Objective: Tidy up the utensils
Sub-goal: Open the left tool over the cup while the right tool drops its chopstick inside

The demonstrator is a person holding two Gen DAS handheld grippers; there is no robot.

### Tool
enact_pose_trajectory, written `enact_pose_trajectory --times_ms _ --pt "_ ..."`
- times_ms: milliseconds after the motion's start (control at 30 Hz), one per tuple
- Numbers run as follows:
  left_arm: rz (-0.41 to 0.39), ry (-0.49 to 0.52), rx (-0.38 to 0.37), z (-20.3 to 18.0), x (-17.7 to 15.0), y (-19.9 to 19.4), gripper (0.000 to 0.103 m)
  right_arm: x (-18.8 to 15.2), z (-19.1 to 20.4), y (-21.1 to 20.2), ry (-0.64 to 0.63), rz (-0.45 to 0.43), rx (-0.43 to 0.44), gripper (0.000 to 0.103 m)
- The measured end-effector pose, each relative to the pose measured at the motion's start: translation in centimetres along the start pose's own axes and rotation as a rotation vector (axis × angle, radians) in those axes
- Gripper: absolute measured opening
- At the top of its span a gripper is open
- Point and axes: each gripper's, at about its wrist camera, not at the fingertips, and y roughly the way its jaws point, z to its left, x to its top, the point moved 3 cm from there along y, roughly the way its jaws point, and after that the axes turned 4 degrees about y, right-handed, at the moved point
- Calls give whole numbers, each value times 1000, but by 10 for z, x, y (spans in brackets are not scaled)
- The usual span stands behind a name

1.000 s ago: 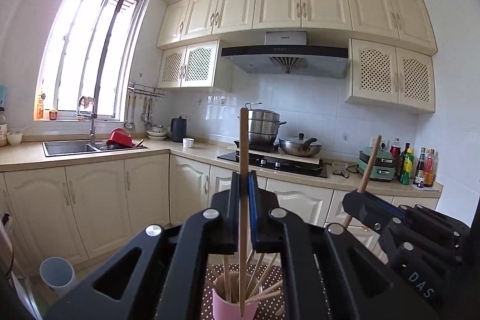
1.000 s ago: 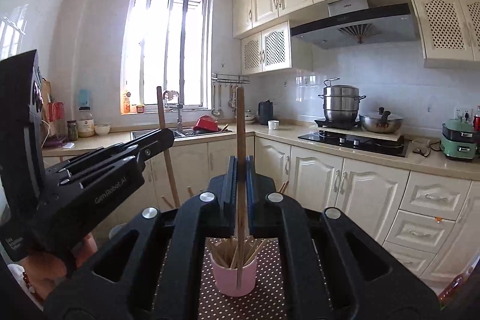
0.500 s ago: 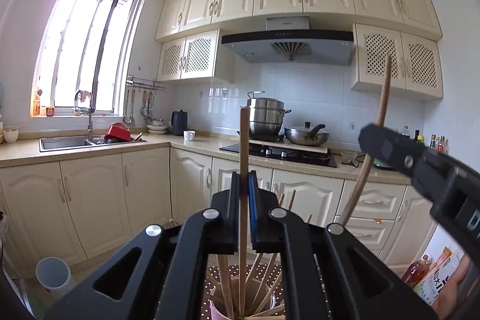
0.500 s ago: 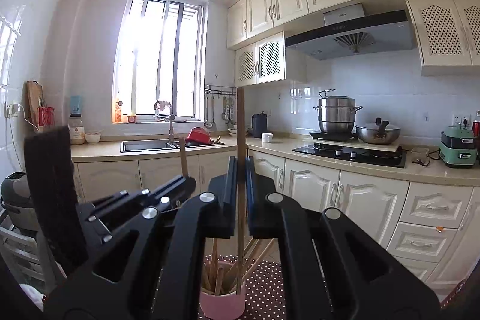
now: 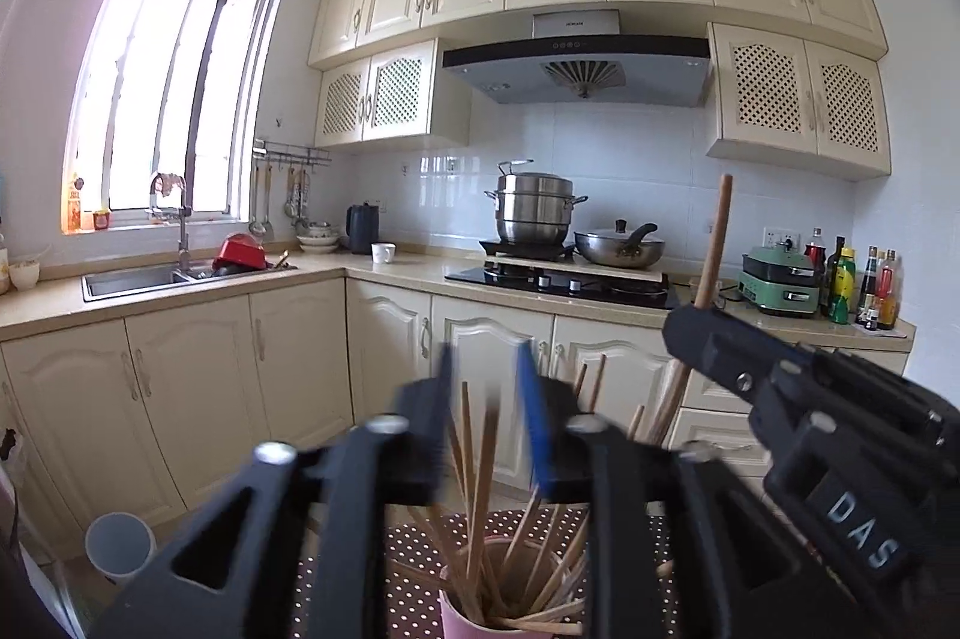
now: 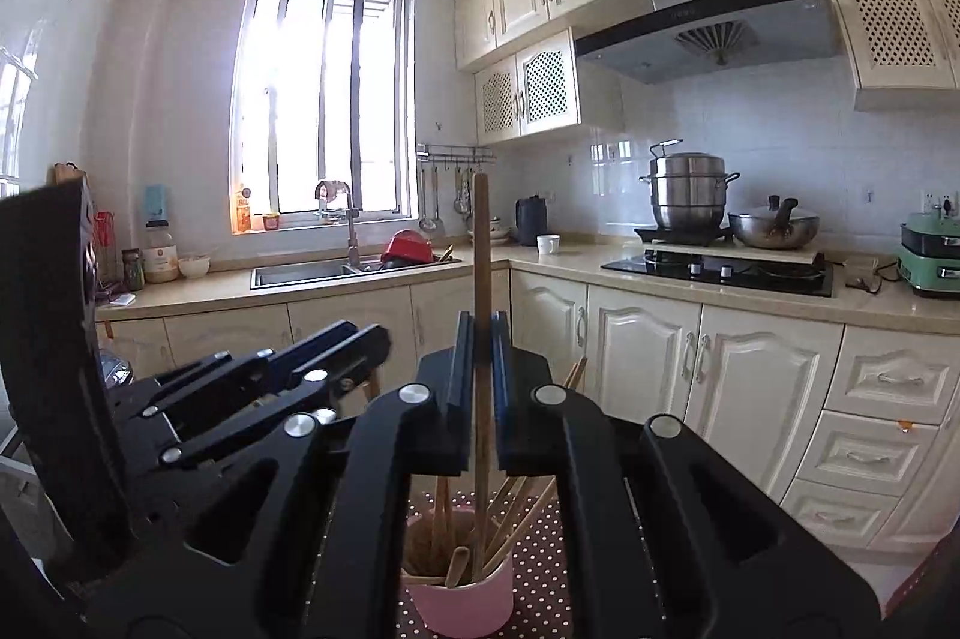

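A pink cup (image 5: pixel 462 621) full of wooden chopsticks stands on a dotted mat (image 5: pixel 414 549) below both grippers. My left gripper (image 5: pixel 486 369) is just above it, and its blurred jaws are opening. A chopstick (image 5: pixel 487 459) stands loose between them, its lower end in the cup and no pad pressing on it. My right gripper (image 6: pixel 480 333) is shut on an upright wooden chopstick (image 6: pixel 480 249) whose lower end reaches into the pink cup (image 6: pixel 462 609). The right gripper (image 5: pixel 690 327) and its chopstick also show at the right of the left wrist view.
Behind are cream kitchen cabinets, a sink (image 6: pixel 300 273) with a red pot, and a stove (image 6: pixel 720 273) bearing a steel steamer and a pan. A grey bin (image 5: pixel 120 543) stands on the floor at the left. The left gripper (image 6: pixel 354 345) is close beside the right one.
The left jaws have parted and let go of their chopstick, which has dropped into the cup. Both grippers have sunk toward the cup, and the right one's chopstick tip has entered it.
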Motion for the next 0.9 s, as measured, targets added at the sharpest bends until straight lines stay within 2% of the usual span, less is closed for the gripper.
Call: enact_pose_trajectory --times_ms 267,467,567,900 --pt "16 -1 17 4 -2 -4 33 -5 0 -1 1 25 3 6" --pt "4 17 62 6 0 -14 44 -12 -2 -2 12 45 6 6" --pt "0 54 123 7 1 -20 50 -17 -2 -2 19 60 8 6" --pt "7 71 160 11 4 -34 58 -35 4 0 15 108 6 6"
